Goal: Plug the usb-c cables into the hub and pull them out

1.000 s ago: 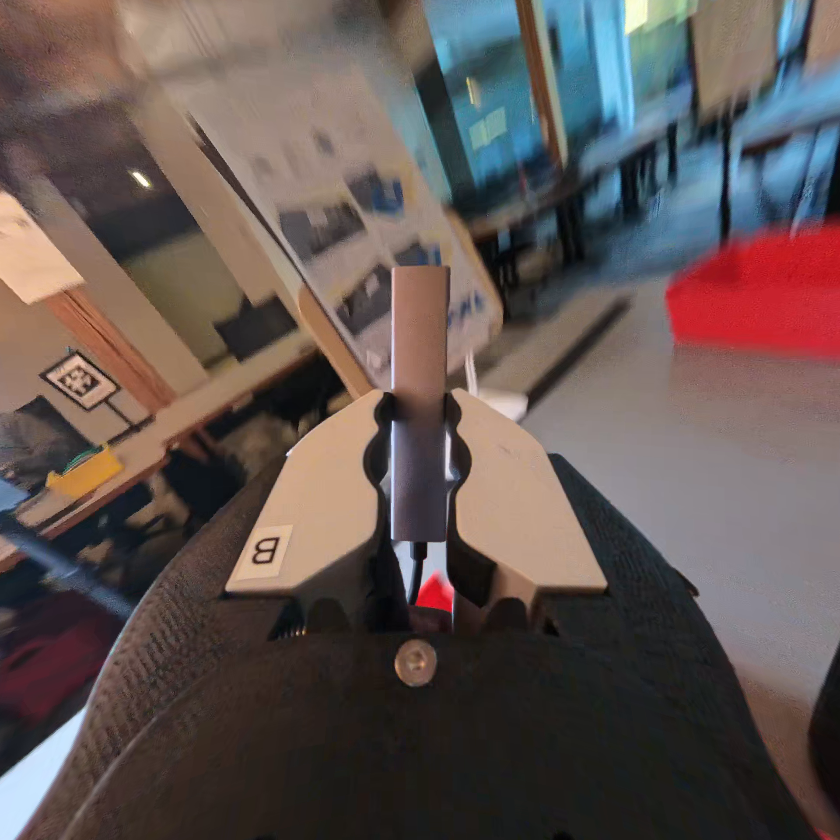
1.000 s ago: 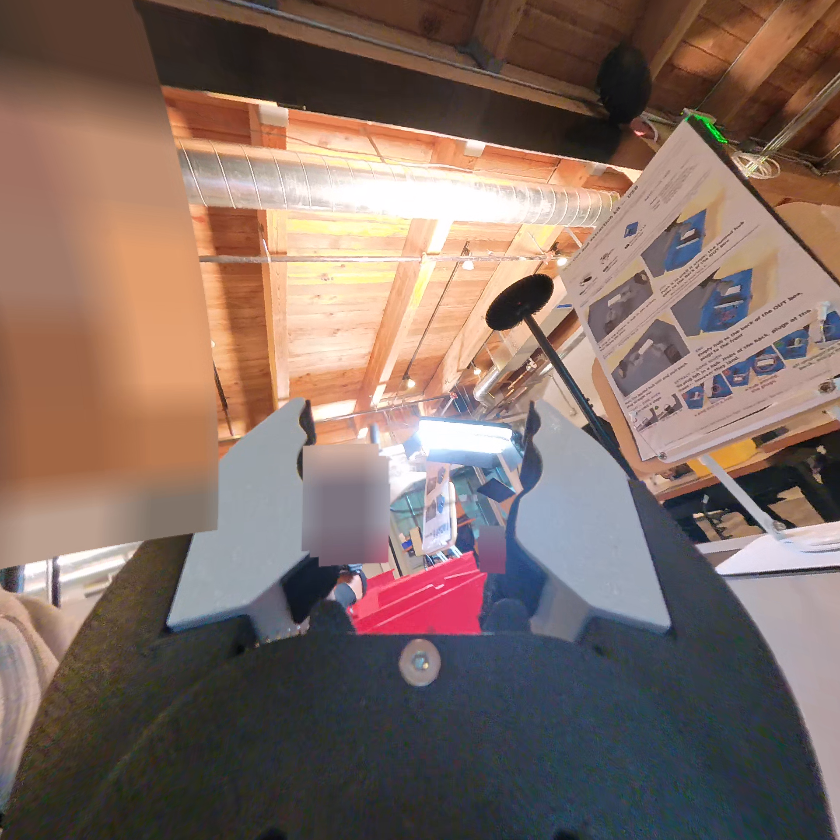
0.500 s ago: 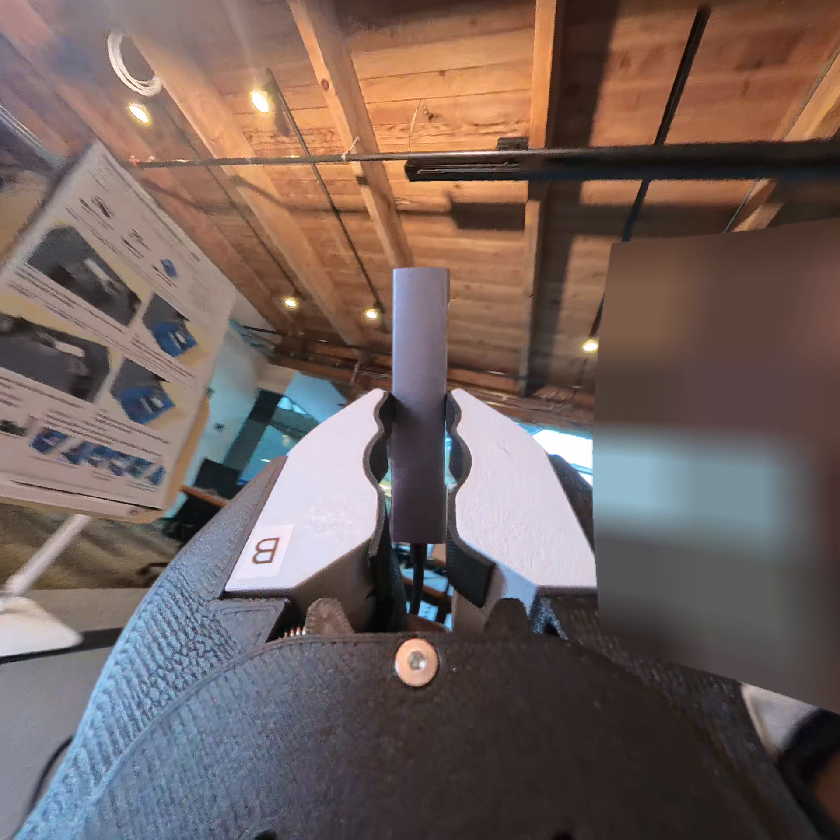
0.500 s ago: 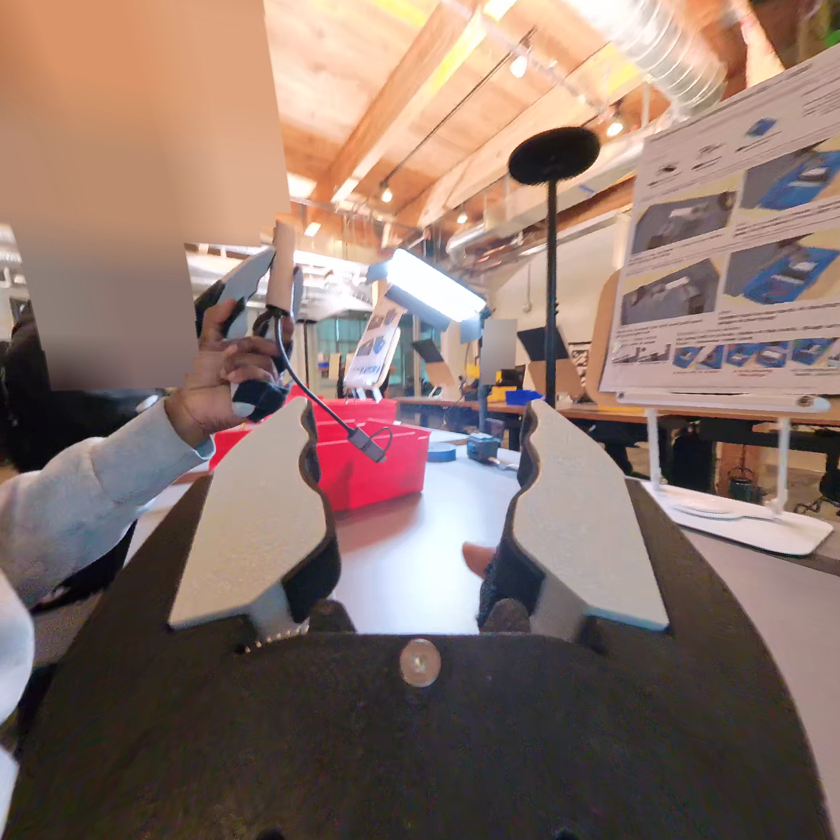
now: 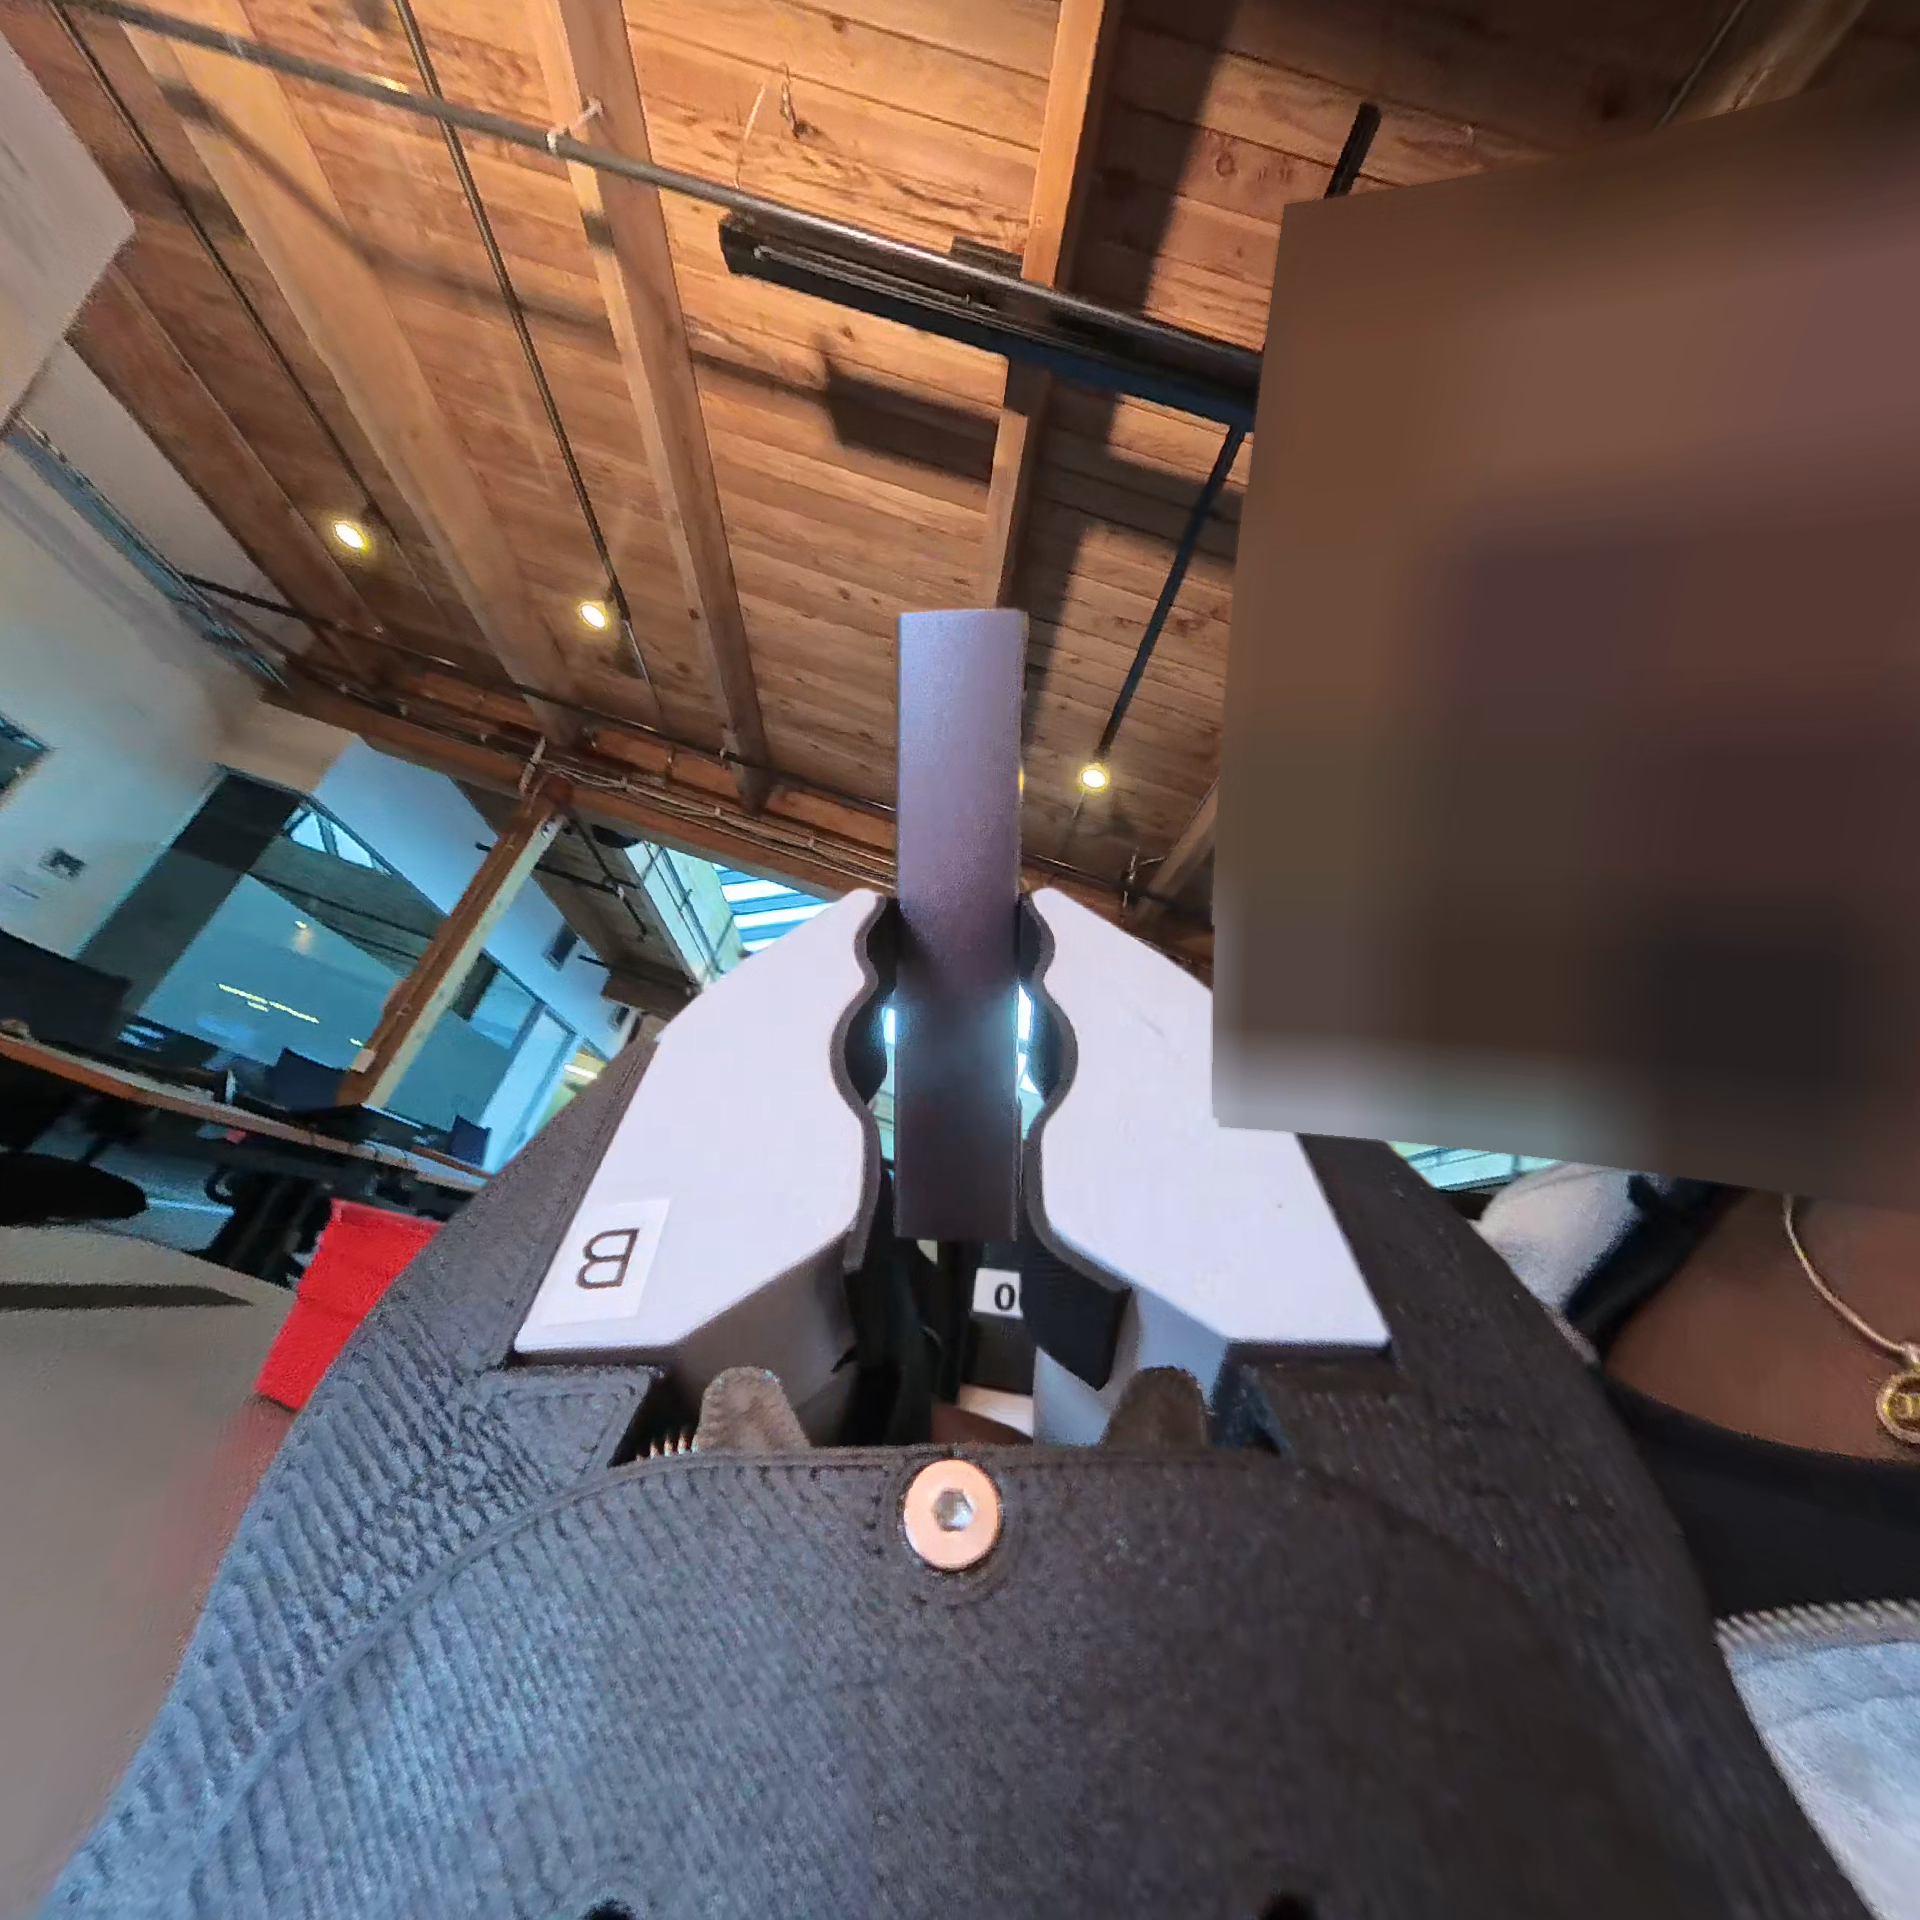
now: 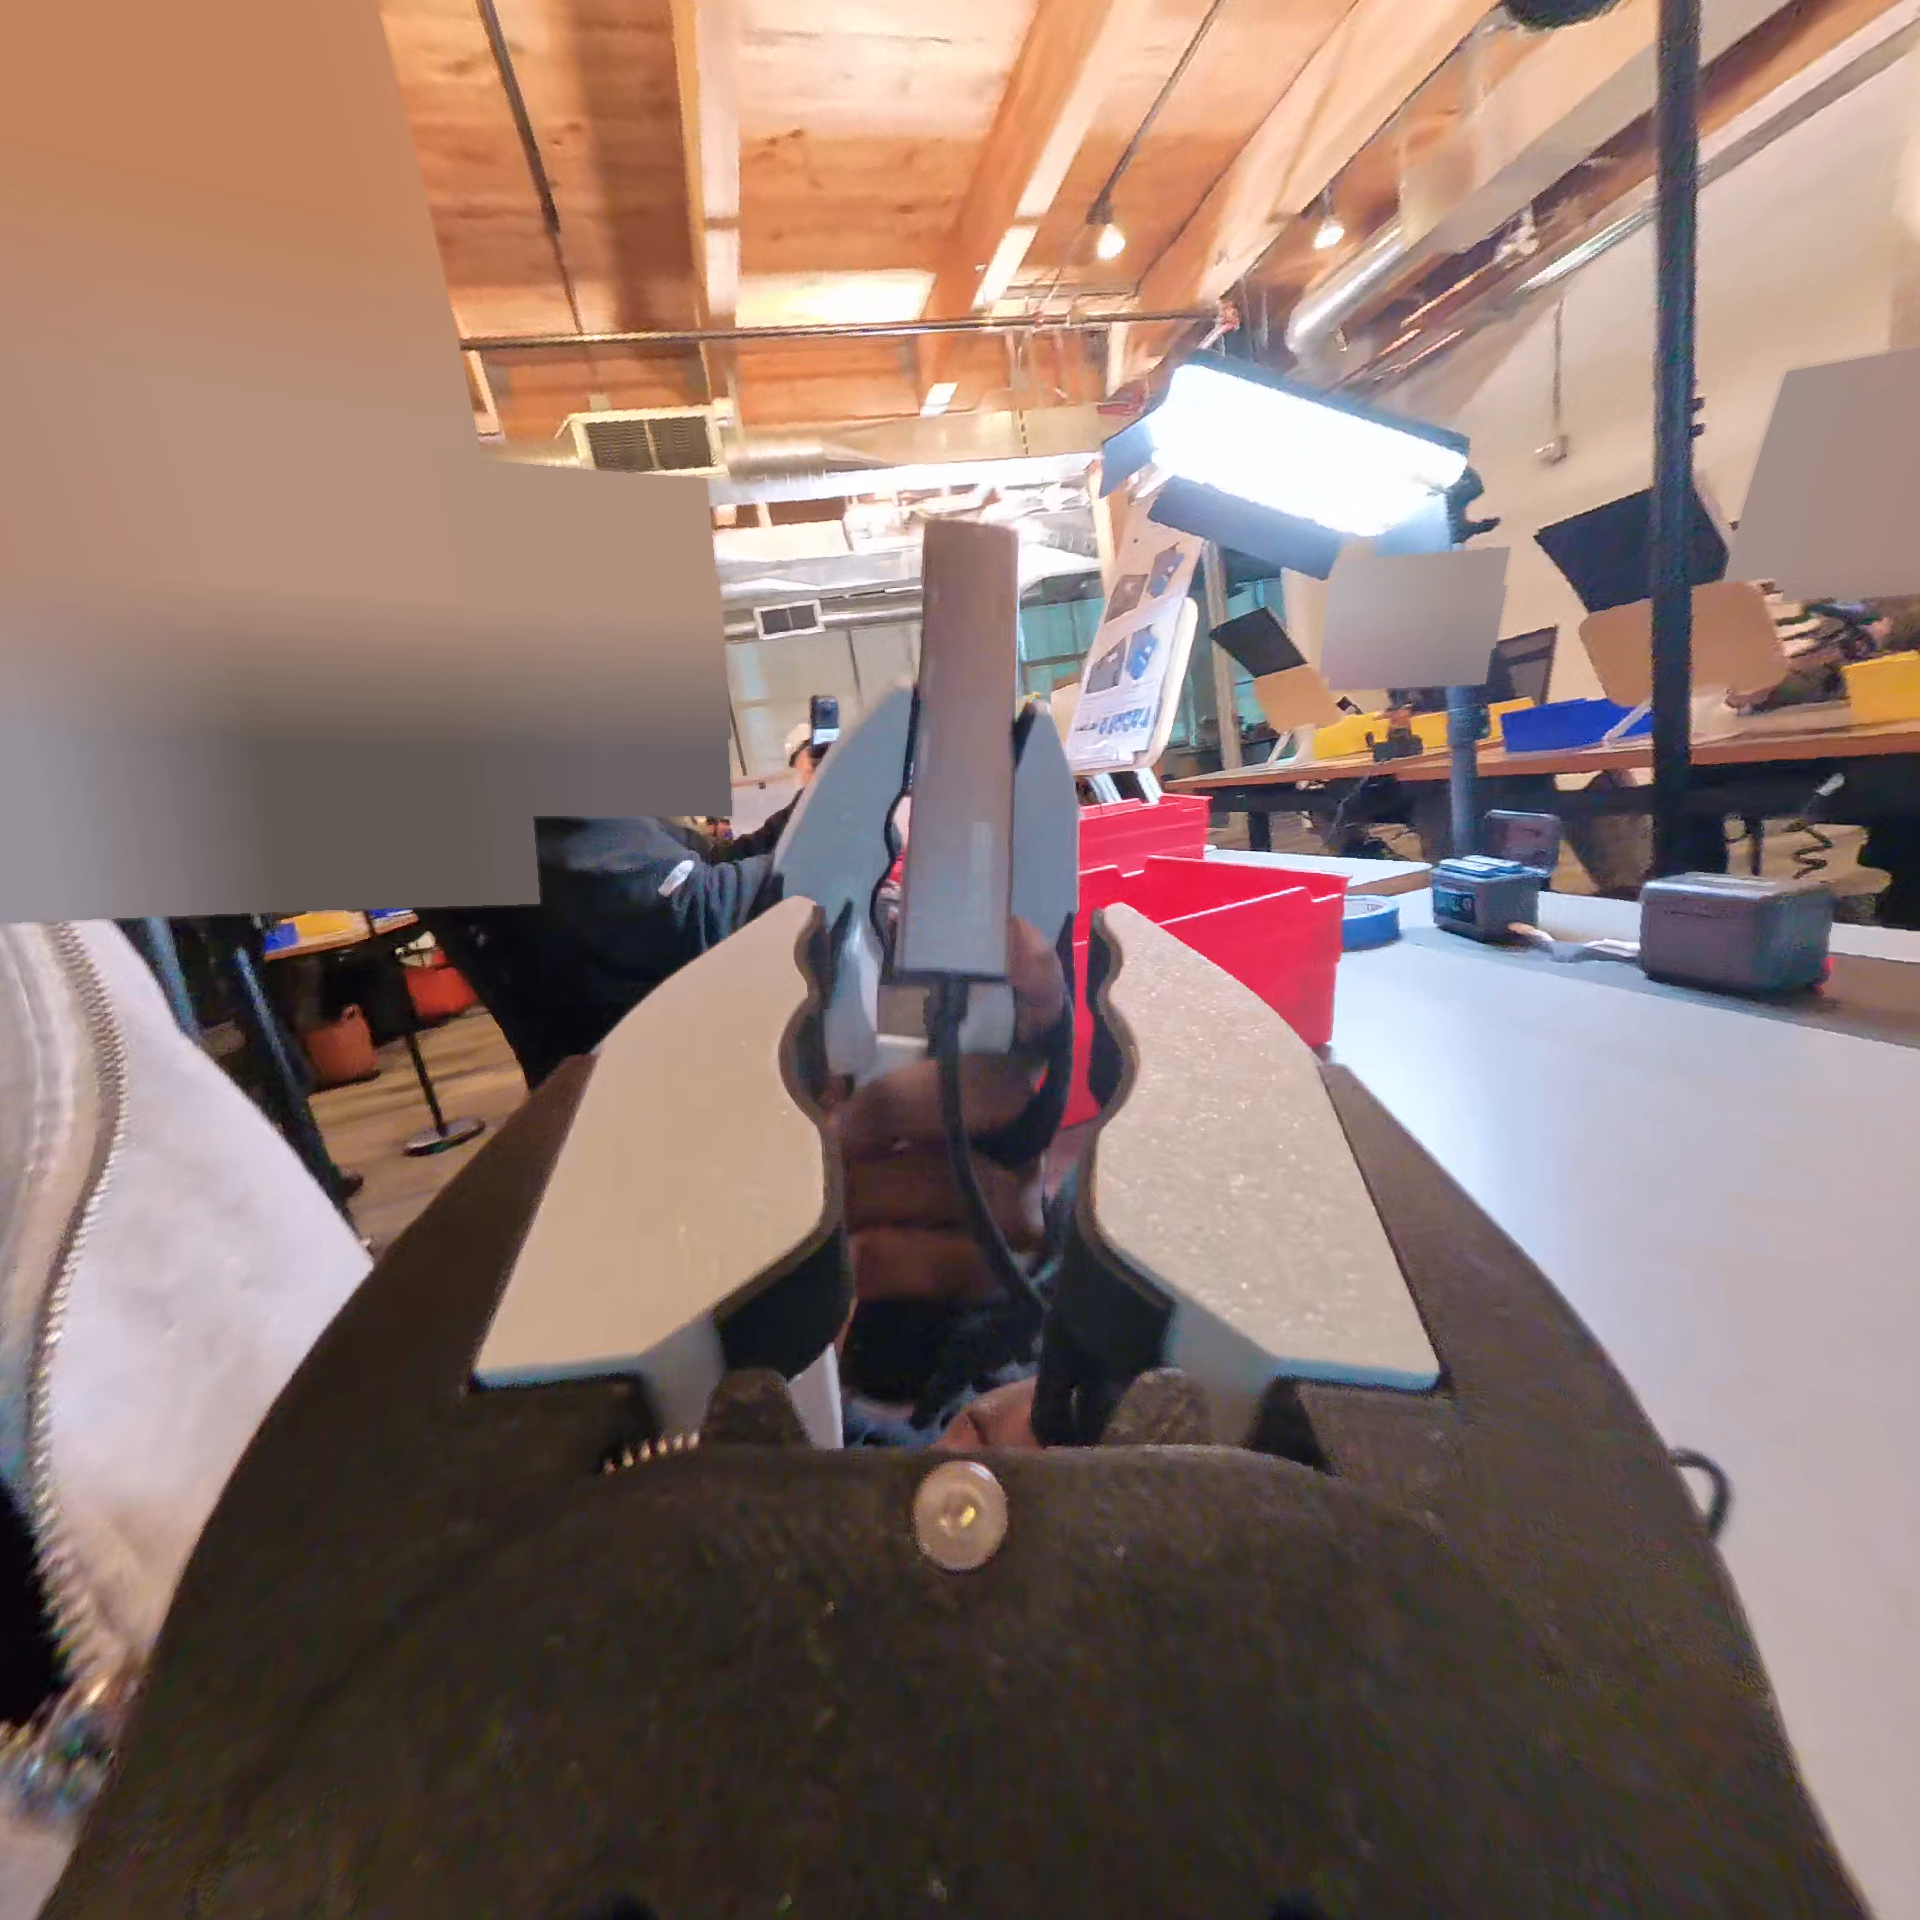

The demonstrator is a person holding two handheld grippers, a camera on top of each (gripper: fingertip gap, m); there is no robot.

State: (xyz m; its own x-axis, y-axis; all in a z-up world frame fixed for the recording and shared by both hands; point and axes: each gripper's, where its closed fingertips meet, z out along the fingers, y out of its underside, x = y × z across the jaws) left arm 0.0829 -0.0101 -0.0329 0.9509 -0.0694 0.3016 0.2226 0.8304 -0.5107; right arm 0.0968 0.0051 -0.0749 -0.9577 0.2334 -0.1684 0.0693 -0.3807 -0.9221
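Hub [image 5: 956, 935]: slim grey bar, rigid, light, smooth-sided; upright, pinched at lower half by left hand-held gripper [image 5: 956, 997]. Short lead [image 6: 971, 1164] hangs below. Right hand-held gripper [image 6: 951, 997] spread, empty, facing hub. Best hold: flat sides, ports clear.

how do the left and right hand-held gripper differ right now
The left hand-held gripper is shut on the grey hub, which stands upright between its fingers; the right hand-held gripper is open and holds nothing. The left points up at the wooden ceiling; the right points level across the table. Both have grey fingers on black bodies.
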